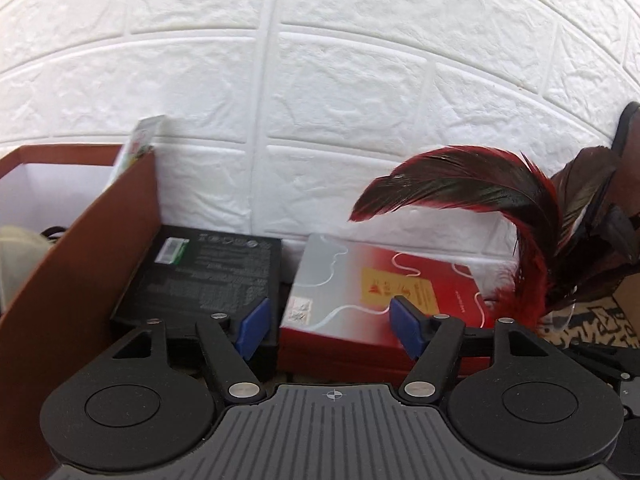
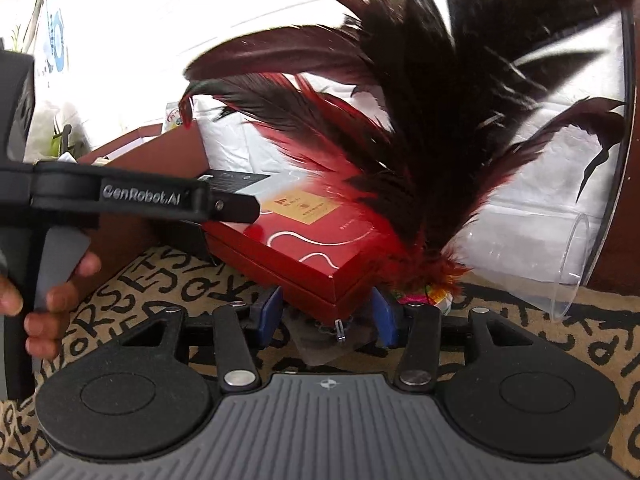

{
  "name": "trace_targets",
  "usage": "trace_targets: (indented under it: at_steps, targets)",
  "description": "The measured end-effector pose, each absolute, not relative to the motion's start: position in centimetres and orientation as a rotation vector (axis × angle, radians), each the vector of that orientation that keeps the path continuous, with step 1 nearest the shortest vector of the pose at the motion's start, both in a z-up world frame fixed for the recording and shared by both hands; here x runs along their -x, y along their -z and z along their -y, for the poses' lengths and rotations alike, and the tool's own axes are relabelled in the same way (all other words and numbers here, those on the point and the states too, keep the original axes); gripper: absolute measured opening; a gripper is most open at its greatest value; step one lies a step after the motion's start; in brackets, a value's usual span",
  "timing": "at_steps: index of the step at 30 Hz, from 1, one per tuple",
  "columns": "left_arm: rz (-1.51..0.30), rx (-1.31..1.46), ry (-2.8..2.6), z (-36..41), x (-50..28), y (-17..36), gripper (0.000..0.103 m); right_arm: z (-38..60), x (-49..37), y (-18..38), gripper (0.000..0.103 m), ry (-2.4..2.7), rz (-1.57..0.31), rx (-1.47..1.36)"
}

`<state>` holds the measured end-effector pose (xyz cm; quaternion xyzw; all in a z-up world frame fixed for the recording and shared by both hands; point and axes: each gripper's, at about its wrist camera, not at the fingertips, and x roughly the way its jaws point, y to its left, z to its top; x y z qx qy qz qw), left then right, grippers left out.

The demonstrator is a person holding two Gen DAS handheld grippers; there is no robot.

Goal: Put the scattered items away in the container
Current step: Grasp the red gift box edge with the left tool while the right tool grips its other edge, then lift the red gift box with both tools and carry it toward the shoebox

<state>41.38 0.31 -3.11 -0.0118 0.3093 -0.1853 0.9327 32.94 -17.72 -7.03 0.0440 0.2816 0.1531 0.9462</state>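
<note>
Plainly, "GenRobot.AI" runs along the left tool (image 2: pixel 224 204), held by a hand (image 2: pixel 48 292) at its grey grip. Its jaws stand open over a black box (image 1: pixel 208 276) and a red box (image 1: pixel 380 292), gripping nothing. The right tool (image 2: pixel 328 316) straddles the red box's near corner; I cannot tell whether it grips. Both boxes lie beside the brown container (image 1: pixel 80 240) on a letter-printed mat (image 2: pixel 160 280), feathers (image 2: pixel 420 140) alongside.

The left wrist camera looks forward and slightly down, close over its own fingers, toward the white brick wall (image 1: pixel 320 80). The right wrist camera sits low over the lettered mat (image 2: pixel 160 280), facing the same way. Both views share the red box (image 1: pixel 360 280) (image 2: pixel 312 248) and the feathers (image 1: pixel 480 184) (image 2: pixel 420 140)
</note>
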Motion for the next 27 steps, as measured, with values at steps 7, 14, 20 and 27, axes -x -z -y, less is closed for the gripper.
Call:
trace_targets:
  at_steps: [7, 14, 20, 27]
  targets:
    - [-0.648, -0.018, 0.391, 1.2, -40.2, 3.2, 0.064, 18.1, -33.4, 7.4, 0.057, -0.294, -0.581, -0.087]
    - [-0.689, -0.03, 0.397, 1.3, -34.8, 2.6, 0.06, 19.2, -30.0, 6.7, 0.052, -0.316, -0.618, -0.104]
    - [-0.74, 0.043, 0.403, 0.1, -27.9, 2.5, 0.059, 19.3, -24.2, 5.7, 0.052, -0.347, -0.639, -0.071]
    - [-0.777, 0.03, 0.453, -1.5, -19.9, 2.2, 0.071, 18.7, -16.4, 4.3, 0.052, -0.449, -0.688, -0.007]
